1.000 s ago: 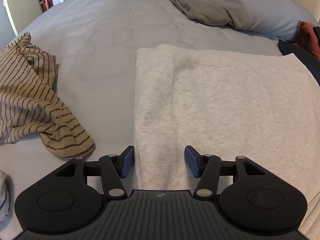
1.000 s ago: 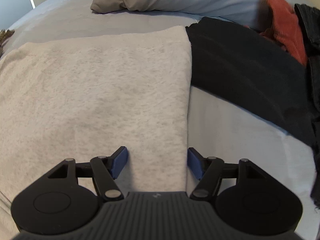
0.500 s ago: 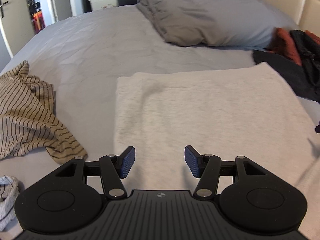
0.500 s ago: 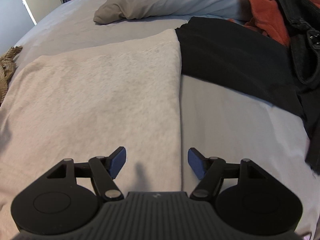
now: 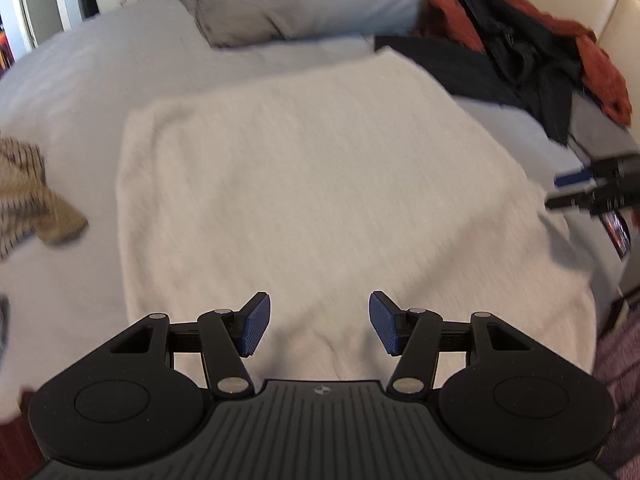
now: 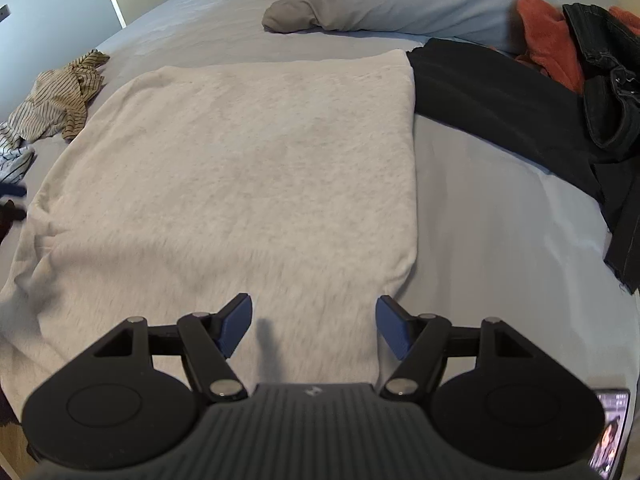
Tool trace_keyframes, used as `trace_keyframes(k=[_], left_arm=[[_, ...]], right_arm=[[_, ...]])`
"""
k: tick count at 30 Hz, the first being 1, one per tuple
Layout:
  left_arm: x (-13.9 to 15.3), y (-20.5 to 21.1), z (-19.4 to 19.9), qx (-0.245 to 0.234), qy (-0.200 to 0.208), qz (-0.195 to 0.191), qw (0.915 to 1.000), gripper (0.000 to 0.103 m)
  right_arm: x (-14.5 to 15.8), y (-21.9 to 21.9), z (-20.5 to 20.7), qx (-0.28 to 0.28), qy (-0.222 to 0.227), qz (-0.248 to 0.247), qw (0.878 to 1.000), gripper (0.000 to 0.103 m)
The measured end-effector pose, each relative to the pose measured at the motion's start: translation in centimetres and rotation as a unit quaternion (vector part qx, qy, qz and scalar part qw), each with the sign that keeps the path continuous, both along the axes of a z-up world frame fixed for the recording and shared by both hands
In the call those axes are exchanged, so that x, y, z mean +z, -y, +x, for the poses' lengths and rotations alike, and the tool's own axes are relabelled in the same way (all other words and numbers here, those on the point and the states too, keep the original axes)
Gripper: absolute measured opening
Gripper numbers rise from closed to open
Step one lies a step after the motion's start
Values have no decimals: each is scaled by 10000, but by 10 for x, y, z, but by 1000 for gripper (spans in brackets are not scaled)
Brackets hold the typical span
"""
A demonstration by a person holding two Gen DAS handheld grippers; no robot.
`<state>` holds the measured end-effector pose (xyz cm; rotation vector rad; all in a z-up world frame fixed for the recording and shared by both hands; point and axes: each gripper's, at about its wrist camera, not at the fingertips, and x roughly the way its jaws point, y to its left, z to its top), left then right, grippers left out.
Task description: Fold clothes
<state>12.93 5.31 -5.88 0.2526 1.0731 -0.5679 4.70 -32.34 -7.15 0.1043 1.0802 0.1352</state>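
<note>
A cream folded garment (image 5: 312, 200) lies flat on the grey bed, seen too in the right wrist view as the cream garment (image 6: 248, 184). My left gripper (image 5: 319, 325) hovers open above its near edge, nothing between the blue pads. My right gripper (image 6: 315, 326) is open over the garment's near right corner, also holding nothing. The right gripper (image 5: 592, 190) shows at the far right of the left wrist view, blurred. A striped beige garment (image 6: 60, 96) lies crumpled left of the cream one.
A black garment (image 6: 500, 100) lies right of the cream one, with an orange cloth (image 6: 548, 40) and dark jeans (image 6: 604, 64) behind it. A grey pillow (image 6: 380, 0) sits at the back. A phone (image 6: 610, 436) lies at the bed's near right.
Both grippers have pulled back and risen from the cream garment, so more of the bed shows. The left view has swung right. Both stay open.
</note>
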Motion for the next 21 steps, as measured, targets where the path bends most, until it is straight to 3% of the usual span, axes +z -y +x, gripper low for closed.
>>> trace_keyframes(k=[9, 13, 16, 18, 20, 21], left_arm=[[-48, -10, -25, 524, -191, 329, 9979, 53], [-60, -20, -23, 795, -33, 271, 9965, 64], [-62, -25, -23, 967, 52, 318, 9948, 64], [-65, -31, -21, 1048, -37, 156, 9944, 64], [-69, -35, -18, 1146, -189, -166, 9931, 42], [-70, -35, -18, 1158, -219, -275, 9926, 39]], right_arm=[[6, 6, -12, -98, 214, 218, 9995, 71], [7, 7, -15, -116, 262, 286, 9992, 71], [9, 8, -18, -118, 308, 296, 9990, 71], [8, 9, -19, -129, 315, 330, 9989, 71], [6, 9, -18, -142, 289, 347, 9989, 71], [4, 9, -18, -148, 271, 352, 9989, 71]])
